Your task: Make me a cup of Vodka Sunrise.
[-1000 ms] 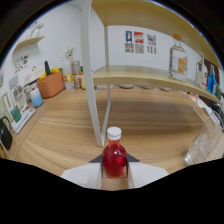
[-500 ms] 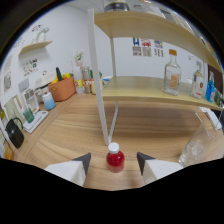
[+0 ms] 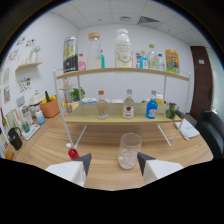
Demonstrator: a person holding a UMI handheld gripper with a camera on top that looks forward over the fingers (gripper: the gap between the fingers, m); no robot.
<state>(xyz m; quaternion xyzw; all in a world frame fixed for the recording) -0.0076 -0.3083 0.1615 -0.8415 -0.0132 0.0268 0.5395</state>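
The glass (image 3: 129, 150), clear with what looks like ice at its bottom, stands on the wooden table (image 3: 105, 150) just ahead of the gripper (image 3: 113, 162), roughly in line with the gap between the fingers. The fingers are spread apart and grasp nothing. A small red bottle with a white cap (image 3: 73, 152) stands on the table beside the left finger (image 3: 81, 162). Beyond, a two-tier shelf (image 3: 122, 119) carries a clear bottle (image 3: 102, 105), a red-labelled bottle (image 3: 128, 104) and a blue bottle (image 3: 152, 106) on its lower tier, with taller bottles above.
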